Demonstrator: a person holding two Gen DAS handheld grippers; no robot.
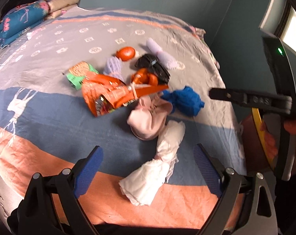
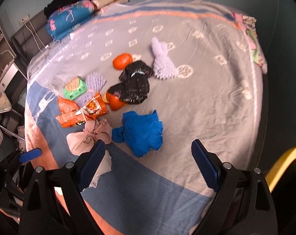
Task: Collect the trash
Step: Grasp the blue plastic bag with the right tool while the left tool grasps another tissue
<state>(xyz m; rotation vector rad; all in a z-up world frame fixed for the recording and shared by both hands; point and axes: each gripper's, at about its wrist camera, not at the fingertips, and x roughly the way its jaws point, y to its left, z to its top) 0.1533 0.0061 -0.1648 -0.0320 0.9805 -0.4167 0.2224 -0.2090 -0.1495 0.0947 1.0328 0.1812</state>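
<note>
Trash and clothes lie mixed on a bed. A crumpled white tissue point(image 1: 157, 168) lies nearest, and my left gripper point(image 1: 148, 168) hangs open above it, not touching it. Farther back are an orange snack bag point(image 1: 108, 96), a green packet point(image 1: 79, 74), a black plastic bag point(image 1: 153, 68) and an orange point(image 1: 126, 53). My right gripper point(image 2: 149, 164) is open and holds nothing, just short of a blue cloth point(image 2: 142, 133). Its left finger hides part of the tissue point(image 2: 106, 160). A finger point(image 1: 226, 95) of it reaches in from the right in the left wrist view.
A pink cloth point(image 1: 148, 117), the blue cloth point(image 1: 185, 99) and lilac socks point(image 1: 112, 67) lie among the trash. Folded quilts and pillows point(image 1: 20, 23) sit at the bed's head. A yellow-rimmed container point(image 1: 259, 133) stands off the bed's right edge. Furniture and clutter point(image 2: 3, 101) fill the left side.
</note>
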